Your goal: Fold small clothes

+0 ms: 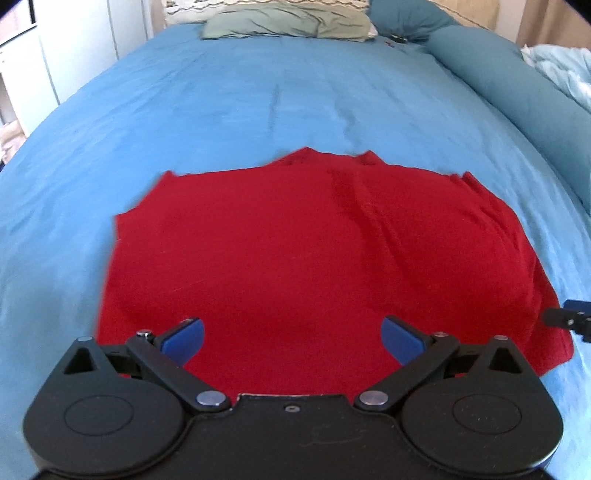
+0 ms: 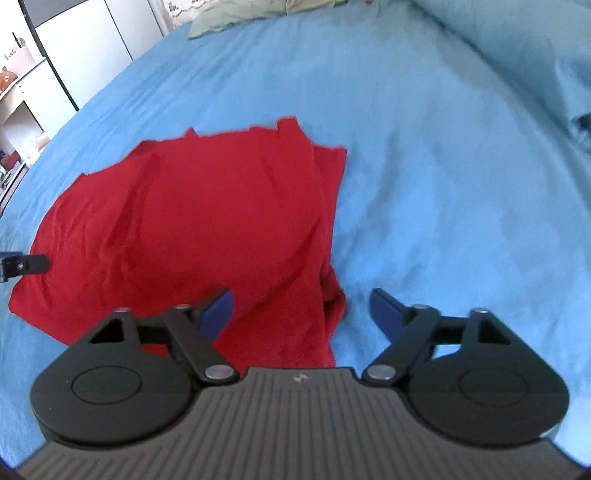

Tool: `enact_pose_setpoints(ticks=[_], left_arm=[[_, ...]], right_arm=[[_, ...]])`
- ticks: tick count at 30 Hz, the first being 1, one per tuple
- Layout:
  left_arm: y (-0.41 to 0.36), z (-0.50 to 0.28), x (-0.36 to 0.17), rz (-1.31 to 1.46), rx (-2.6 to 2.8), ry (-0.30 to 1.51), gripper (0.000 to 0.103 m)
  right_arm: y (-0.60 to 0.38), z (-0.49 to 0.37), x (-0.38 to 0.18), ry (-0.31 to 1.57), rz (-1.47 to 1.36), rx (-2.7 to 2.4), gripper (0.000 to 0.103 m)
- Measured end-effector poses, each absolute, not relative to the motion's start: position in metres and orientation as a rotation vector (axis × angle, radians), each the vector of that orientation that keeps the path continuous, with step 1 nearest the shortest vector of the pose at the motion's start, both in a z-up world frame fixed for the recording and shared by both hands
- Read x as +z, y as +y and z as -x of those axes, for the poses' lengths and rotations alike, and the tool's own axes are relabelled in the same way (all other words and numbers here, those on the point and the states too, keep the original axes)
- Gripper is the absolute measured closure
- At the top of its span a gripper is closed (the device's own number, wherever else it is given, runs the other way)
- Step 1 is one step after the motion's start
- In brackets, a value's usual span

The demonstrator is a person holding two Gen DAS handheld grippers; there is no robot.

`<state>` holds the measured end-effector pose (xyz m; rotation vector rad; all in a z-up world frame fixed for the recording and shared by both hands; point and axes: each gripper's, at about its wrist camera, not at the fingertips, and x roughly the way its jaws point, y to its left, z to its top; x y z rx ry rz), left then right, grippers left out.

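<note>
**Shirt flat on the bed, both grippers empty above it**

Shirt (image 1: 295, 251): red, spread on the blue bedsheet (image 1: 221, 110), partly folded. In the right wrist view you can see layered edges and creases along its right side, and a bunched corner near your right gripper.

Your left gripper (image 1: 291, 338) stands wide, with nothing between its blue pads (image 1: 188, 338). It hangs over the near edge of the shirt. Whether the pads touch the cloth you cannot tell, since the gripper's own body covers the hem below them.

Your right gripper (image 2: 303, 312) is also wide, a little less so than the left, and grips nothing. Its left pad (image 2: 219, 314) lies over the red cloth, its right pad (image 2: 384, 314) over bare sheet, and the shirt's bunched right corner sits between them. Contact with the cloth is unclear here too.

Each camera catches only the tip of the other gripper at the frame edge: the right gripper (image 1: 569, 317) at the far right of the left view, the left gripper (image 2: 22, 264) at the far left of the right view, both cut off.

Both views are soft with blur, so the shirt's collar and sleeves are hard to make out. A green pillow (image 1: 288, 20) lies at the head of the bed, and a rolled teal duvet (image 1: 498, 74) runs along the right side, cropped by the frame. White furniture (image 2: 74, 55) on the left is only partly seen.
</note>
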<state>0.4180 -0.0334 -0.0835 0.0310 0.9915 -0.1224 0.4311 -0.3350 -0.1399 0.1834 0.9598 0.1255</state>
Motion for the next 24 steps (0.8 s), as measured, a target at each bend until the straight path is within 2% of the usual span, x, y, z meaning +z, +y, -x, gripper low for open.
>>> enact_pose_setpoints(ticks=[4, 6, 7, 8, 12, 17, 24], left_arm=[[-0.048, -0.43, -0.103, -0.035, -0.147, 1.002, 0.0], [-0.056, -0.434, -0.109, -0.057, -0.155, 0.999, 0.0], [-0.059, -0.435, -0.109, -0.071, -0.154, 0.995, 0.0], [-0.062, -0.436, -0.11, -0.081, -0.15, 0.992, 0.0], [-0.071, -0.446, -0.12, -0.097, -0.135, 1.005, 0.0], [-0.072, -0.451, -0.136, -0.104, -0.103, 1.057, 0.0], [-0.072, -0.463, -0.139, -0.096, -0.1, 1.108, 0.0]], right_arm=[[-0.34, -0.434, -0.16, 0.958, -0.228, 0.126, 0.014], [-0.343, -0.432, -0.161, 0.929, -0.258, 0.155, 0.018], [-0.345, -0.431, -0.161, 0.924, -0.277, 0.187, 0.032], [-0.345, -0.431, -0.159, 0.921, -0.287, 0.205, 0.039], [-0.356, -0.433, -0.163, 0.921, -0.355, 0.228, 0.048], [-0.367, -0.433, -0.16, 0.927, -0.47, 0.188, 0.07], [-0.361, -0.434, -0.121, 0.887, -0.688, 0.172, 0.075]])
